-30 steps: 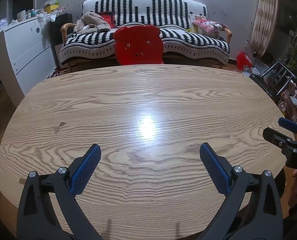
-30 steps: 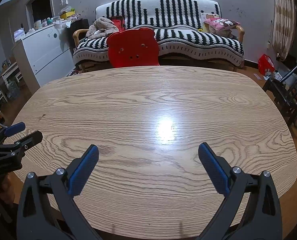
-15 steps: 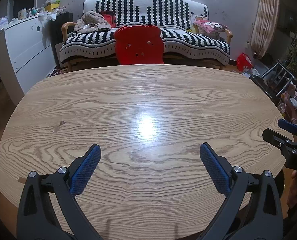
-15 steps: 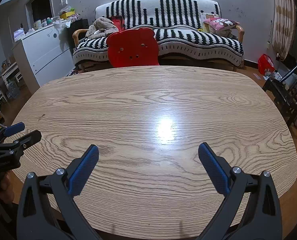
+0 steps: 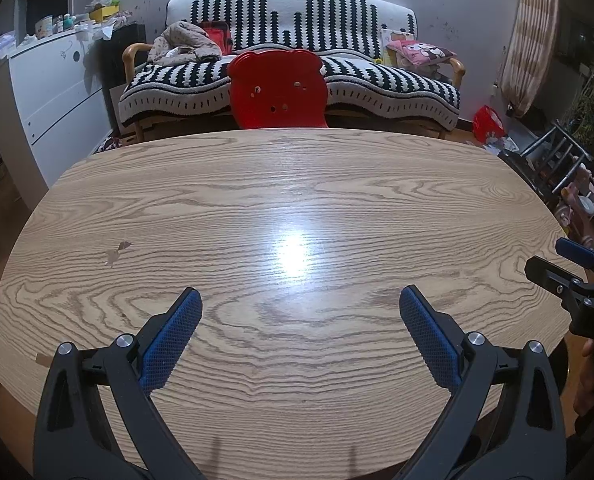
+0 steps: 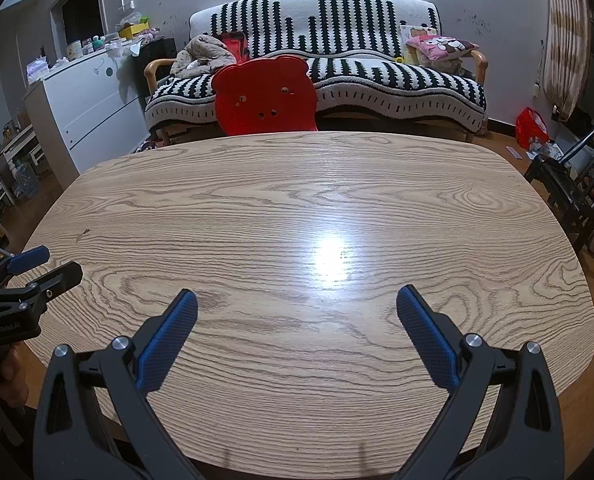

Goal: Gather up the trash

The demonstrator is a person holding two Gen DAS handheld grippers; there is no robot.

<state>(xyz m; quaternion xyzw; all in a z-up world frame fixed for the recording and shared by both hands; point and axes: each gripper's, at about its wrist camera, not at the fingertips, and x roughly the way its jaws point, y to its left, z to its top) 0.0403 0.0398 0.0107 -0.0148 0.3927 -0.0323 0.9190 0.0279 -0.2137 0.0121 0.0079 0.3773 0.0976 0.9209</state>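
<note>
The left gripper (image 5: 299, 320) hangs over the near edge of the wooden table (image 5: 297, 184) with its two blue fingers (image 5: 169, 340) spread wide apart and nothing between them. The right gripper (image 6: 297, 318) is just the same: two blue fingers (image 6: 427, 336) held far apart, holding nothing. The two tools sit side by side, and each one shows at the edge of the other's view. The job is to pick up trash, but I can see no trash on the table at all. There is only a small brown mark (image 5: 117, 251) on the wood near the left side, and it looks like a chip in the top, not litter. I cannot tell where the trash is; it may be lower down or off to the side. I think the best thing now is to keep the fingers apart, turn slowly, and look around the floor before reaching for anything. Past the table I count one red chair (image 5: 279, 89) with a bear face, one striped sofa (image 5: 293, 60), one white dresser (image 5: 53, 92), one pink pillow (image 5: 421, 49), and one red bag (image 5: 488, 123) on the floor by the curtain (image 5: 531, 32).
</note>
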